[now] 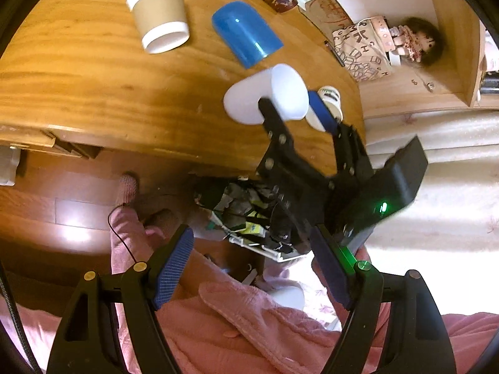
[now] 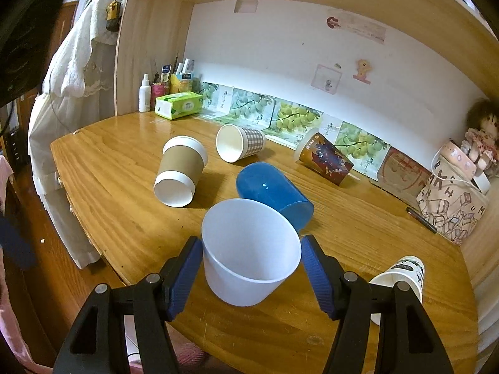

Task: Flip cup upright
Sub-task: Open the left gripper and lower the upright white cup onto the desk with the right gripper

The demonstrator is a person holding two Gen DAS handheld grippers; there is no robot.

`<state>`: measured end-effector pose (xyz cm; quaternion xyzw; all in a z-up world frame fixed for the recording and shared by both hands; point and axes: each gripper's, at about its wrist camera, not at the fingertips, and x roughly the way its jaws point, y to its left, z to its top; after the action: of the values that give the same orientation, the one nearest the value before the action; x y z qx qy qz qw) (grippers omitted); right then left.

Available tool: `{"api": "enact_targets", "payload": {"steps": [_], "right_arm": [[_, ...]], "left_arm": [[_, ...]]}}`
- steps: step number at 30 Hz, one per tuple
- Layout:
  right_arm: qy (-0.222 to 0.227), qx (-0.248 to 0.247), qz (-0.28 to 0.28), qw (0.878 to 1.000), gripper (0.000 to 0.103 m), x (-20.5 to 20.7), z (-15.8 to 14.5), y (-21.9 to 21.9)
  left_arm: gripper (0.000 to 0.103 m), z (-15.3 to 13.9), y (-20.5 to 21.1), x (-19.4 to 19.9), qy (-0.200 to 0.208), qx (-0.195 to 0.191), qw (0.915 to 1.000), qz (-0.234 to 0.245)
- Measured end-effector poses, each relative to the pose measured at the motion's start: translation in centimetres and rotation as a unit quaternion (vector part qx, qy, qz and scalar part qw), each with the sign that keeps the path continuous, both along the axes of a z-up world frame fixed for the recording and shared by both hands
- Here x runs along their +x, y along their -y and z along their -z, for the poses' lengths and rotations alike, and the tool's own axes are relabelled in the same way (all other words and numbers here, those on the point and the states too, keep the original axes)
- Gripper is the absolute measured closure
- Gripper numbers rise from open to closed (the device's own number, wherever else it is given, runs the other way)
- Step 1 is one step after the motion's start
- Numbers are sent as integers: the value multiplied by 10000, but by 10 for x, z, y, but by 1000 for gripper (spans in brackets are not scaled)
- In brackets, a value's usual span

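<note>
Right tool [image 2: 248, 277] clamping white cup [image 2: 249, 249] between its pads, left tool [image 1: 249, 268] wide, holding nothing

Bare tabletop [image 2: 131, 218] lies open left of the white cup [image 2: 249, 249], while the blue cup [image 2: 274, 190] lying just behind it, the sleeved paper cup [image 2: 181, 171] further left and a small printed cup [image 2: 402, 277] on the right crowd the other approaches.
</note>
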<state>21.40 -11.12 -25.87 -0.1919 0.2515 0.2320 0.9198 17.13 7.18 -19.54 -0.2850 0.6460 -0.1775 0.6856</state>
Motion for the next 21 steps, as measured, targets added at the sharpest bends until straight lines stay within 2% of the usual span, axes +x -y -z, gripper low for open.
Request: {"api": "enact_targets", "payload": {"steps": [7,11,16,18,20,21], "right_arm": [[-113,157,153,9997,37,2,-2,0],[-234,336,392,9984,32,2,0,-1],[-468,502,753,9948,30,-1,1,-1],[-484,495,864,9939,26,-8,1,-3],[-517,472,980,9927,23,-18,0,-3],[-560,443,1046,9919,23,-24,1,-4]], "left_arm": [[23,-1,-5,-6,-54,54,9999,93],[23,-2,-12,-11,-12,125,9998,133],[23,2,-29,-22,-13,278,9996,49],[23,4,-38,-27,-8,340,9994,-41],[23,6,-46,-31,-8,499,9986,-147],[23,7,-51,-34,7,732,9971,-221]]}}
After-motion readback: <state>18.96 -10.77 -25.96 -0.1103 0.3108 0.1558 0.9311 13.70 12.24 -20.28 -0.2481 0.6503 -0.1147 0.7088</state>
